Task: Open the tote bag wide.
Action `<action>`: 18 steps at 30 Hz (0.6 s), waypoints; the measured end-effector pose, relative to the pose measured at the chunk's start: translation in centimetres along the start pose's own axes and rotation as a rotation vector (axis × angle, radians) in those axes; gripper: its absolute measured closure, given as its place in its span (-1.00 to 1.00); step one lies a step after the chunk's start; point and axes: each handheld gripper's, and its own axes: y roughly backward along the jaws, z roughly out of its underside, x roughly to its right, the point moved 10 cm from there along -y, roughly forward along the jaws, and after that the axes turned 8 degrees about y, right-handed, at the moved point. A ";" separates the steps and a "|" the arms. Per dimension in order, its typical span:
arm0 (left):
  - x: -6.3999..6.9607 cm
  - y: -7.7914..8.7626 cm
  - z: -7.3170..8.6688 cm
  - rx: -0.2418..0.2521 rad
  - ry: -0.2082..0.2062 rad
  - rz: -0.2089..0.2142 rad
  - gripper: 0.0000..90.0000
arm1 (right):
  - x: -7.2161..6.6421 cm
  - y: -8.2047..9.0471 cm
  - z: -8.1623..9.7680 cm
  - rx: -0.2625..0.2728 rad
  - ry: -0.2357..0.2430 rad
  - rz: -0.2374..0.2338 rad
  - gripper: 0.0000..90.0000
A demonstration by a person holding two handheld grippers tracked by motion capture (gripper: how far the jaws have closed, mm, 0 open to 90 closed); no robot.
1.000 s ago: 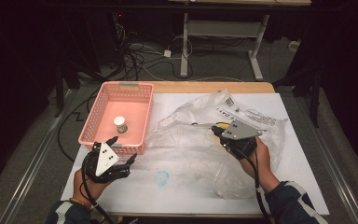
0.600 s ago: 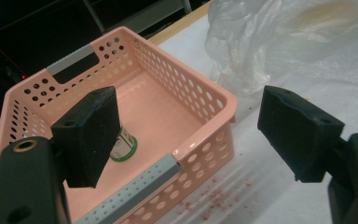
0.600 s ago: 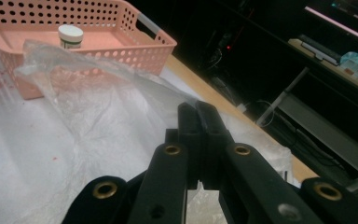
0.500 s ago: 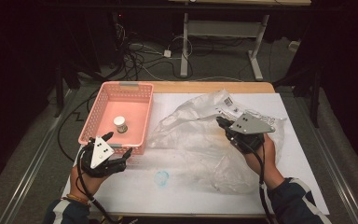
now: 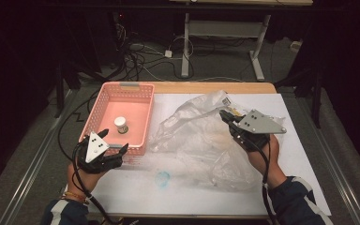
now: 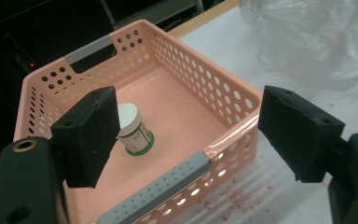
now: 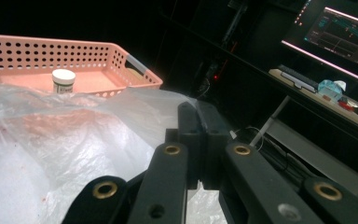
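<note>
Jaws of the right gripper (image 5: 226,116) are clamped on the crumpled clear plastic bag (image 5: 201,140); the left gripper (image 6: 186,140) gapes empty over the pink perforated plastic basket (image 6: 233,135).

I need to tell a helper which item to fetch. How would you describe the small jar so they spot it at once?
Find the pink basket at the table's left, beside the clear plastic bag. Inside stands a small jar, upright. It is the basket's lone item: white lid, green band around its base.

Right gripper (image 5: 226,115): risen, jaws clamped on plastic bag (image 5: 201,136), its edge lifted higher off the table; left gripper (image 5: 115,140): turned level, now facing pink basket (image 5: 104,96)
</note>
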 end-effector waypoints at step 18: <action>-3.4 -5.2 -2.8 -0.124 0.044 0.030 -0.59 | 1.0 0.5 -0.7 0.033 -0.020 0.042 1.00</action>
